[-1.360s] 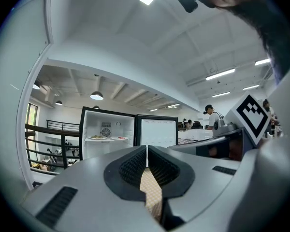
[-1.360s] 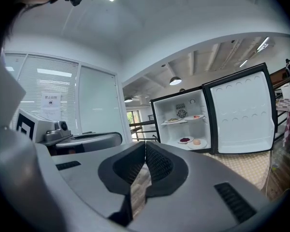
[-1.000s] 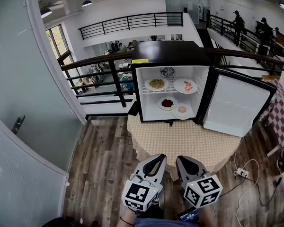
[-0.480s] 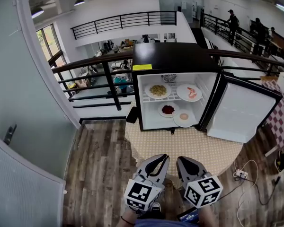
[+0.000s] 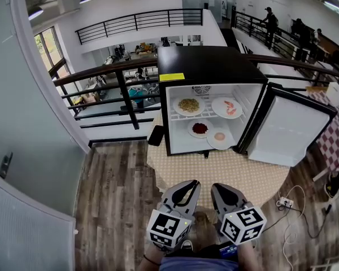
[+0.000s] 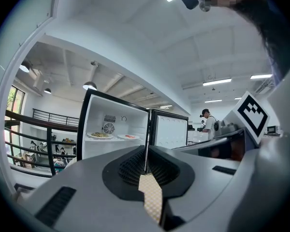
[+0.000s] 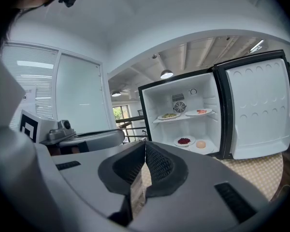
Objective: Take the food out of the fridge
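A small black fridge stands on a round table with its door swung open to the right. On its upper shelf sit a plate of noodles and a plate with pink food. Below lie a plate of dark red food and a plate with a pale round item. My left gripper and right gripper hover side by side near the table's front edge, well short of the fridge. Both are shut with nothing between the jaws. The plates also show in the right gripper view.
The round table wears a beige patterned cloth. A black railing runs behind the fridge, a glass partition stands at the left. A power strip and cables lie on the wooden floor at the right. People stand far off at the back.
The view has closed in on the fridge, which now looks larger. Both grippers have kept side by side, shut, at the bottom of the head view.
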Demonstrator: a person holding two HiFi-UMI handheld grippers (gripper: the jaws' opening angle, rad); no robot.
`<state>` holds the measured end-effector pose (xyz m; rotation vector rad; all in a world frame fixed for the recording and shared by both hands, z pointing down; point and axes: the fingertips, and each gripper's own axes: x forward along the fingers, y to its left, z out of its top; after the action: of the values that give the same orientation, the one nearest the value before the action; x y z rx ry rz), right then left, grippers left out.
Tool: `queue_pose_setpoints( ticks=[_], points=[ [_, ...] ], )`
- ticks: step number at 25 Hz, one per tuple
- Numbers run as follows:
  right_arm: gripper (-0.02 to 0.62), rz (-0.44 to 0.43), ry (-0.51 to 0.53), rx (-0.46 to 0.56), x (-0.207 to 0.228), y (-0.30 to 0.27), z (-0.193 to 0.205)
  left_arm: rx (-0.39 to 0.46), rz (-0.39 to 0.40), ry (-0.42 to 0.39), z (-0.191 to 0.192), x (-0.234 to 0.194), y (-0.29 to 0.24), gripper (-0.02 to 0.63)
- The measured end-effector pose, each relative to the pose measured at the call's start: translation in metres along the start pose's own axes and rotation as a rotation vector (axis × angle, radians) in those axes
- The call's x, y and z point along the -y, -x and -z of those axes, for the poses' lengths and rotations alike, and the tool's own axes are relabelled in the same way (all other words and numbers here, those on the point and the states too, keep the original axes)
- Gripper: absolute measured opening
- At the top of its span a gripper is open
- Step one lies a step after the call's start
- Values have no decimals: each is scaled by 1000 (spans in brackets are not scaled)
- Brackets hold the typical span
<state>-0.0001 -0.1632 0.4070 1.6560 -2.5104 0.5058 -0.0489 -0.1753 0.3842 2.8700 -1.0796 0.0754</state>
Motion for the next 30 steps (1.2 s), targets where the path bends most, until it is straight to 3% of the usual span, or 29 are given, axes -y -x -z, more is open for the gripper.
queue_pose_setpoints(
  ticks=[13,21,30],
  points=[
    [17,36,-6,-18,17,-12,-3,-18,-4,21,7,-18,-11,20],
    [17,43,-35,-33,51,-49,-7,-30,19,23,12,-33,-50,20],
    [17,41,-68,-77,98,-109,-7,-104,-19,68,40,-74,-107,20]
  ],
)
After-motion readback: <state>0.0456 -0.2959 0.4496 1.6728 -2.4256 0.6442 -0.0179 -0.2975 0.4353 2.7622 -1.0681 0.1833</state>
